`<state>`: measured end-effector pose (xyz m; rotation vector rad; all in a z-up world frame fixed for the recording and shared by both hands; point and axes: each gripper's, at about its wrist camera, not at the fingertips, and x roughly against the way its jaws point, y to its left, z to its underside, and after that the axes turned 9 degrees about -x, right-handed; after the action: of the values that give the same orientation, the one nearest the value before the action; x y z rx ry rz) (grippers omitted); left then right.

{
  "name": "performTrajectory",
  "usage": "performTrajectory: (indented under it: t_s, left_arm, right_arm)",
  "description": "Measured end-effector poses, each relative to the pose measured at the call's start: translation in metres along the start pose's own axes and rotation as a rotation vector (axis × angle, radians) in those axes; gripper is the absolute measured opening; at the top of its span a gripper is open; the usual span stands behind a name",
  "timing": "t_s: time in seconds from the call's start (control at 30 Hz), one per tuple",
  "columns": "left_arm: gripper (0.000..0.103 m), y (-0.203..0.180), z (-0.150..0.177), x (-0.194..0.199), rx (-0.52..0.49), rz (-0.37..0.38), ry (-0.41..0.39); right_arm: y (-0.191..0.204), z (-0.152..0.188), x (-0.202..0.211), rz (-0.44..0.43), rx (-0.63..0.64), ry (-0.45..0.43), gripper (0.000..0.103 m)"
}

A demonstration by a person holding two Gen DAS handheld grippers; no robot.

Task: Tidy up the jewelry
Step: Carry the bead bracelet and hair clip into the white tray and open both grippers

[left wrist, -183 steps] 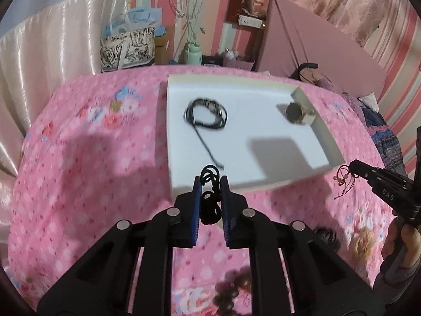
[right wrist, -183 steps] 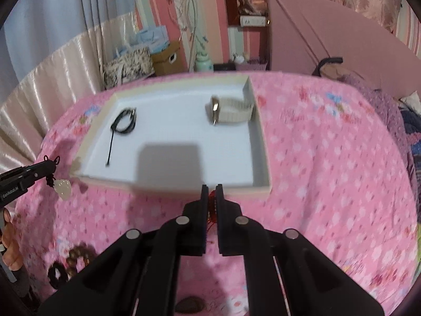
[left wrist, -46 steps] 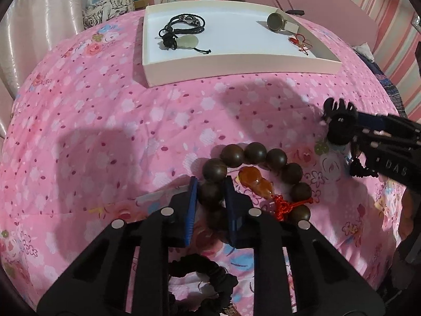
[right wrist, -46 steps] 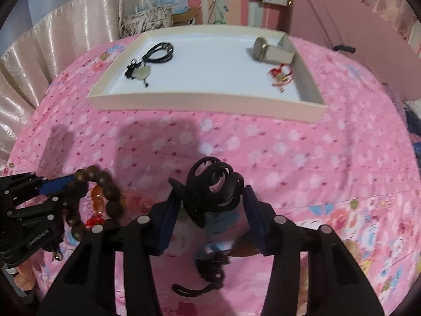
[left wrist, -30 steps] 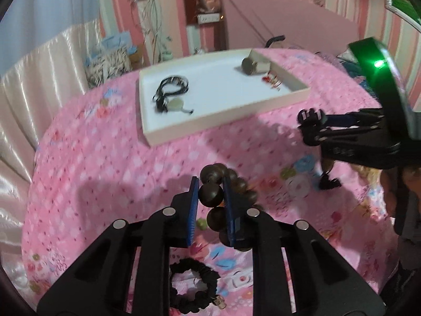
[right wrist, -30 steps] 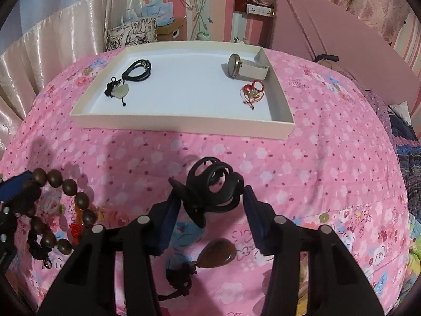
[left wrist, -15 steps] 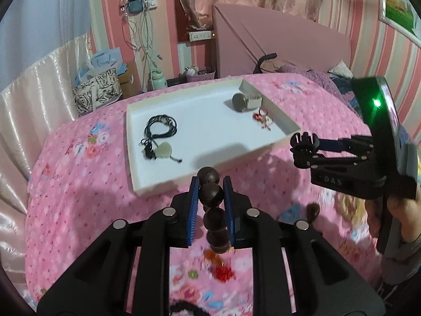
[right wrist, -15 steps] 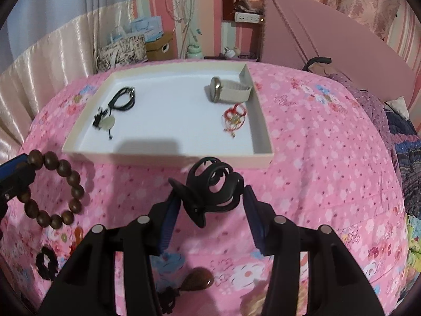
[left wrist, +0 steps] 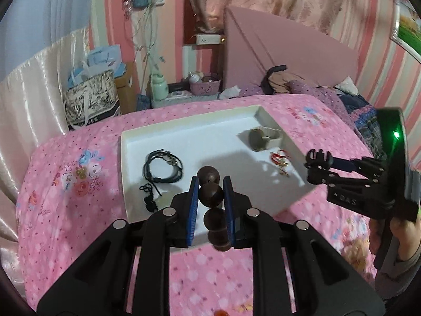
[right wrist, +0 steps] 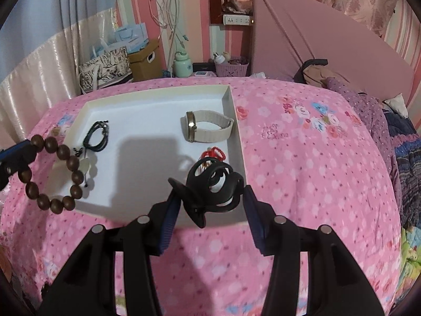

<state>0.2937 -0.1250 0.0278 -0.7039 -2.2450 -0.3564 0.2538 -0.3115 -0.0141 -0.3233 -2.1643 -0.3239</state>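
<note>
- While both hands carry pieces over it, the bed [right wrist: 302,158] with its pink flowered cover has nothing loose that I can make out in these views; whether any jewelry waits lower down I cannot tell.
- On the bed lies the shallow white tray [left wrist: 126,142], and the sorting looks well along: four pieces lie inside and two more are on the way.
- Inside, a watch [right wrist: 208,129] on a cream strap stands on its edge by the right wall, with a red knotted charm [right wrist: 214,154] just in front of it.
- Toward the left wall lie a black cord bracelet [left wrist: 163,167] and a pale stone pendant [right wrist: 85,166], close together.
- Nearly closed, the left tool [left wrist: 210,192] pinches one bead of a brown bead bracelet [right wrist: 52,173], whose loop hangs free over the tray's near left corner.
- Held about half open, the right tool [right wrist: 210,194] clamps a black hair claw [right wrist: 213,187] above the near right rim.
- What is left, I'd judge, is lowering both pieces into the bare middle and letting go.
</note>
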Motion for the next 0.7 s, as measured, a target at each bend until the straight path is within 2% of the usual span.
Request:
performTrajectory:
  t_s: [0.13,0.33,0.53,0.7]
  left_arm:
    - [0.017,0.023,0.005,-0.034,0.058,0.004,0.06]
    - [0.017,0.051,0.037,-0.059,0.132,0.006,0.128]
    - [0.017,0.049,0.06,-0.08,0.071,-0.116,0.188]
    - [0.017,0.039,0.061,-0.089,0.028,-0.154,0.2]
  right_arm:
    - [0.005,-0.005,-0.024,0.009,0.013,0.024,0.049]
    - [0.005,-0.005,-0.055,0.007,0.005,0.068,0.049]
    - [0.01,0.001,-0.067,0.022,0.024,0.064,0.049]
    - [0.011,0.003,-0.065,0.022,0.03,0.058,0.049]
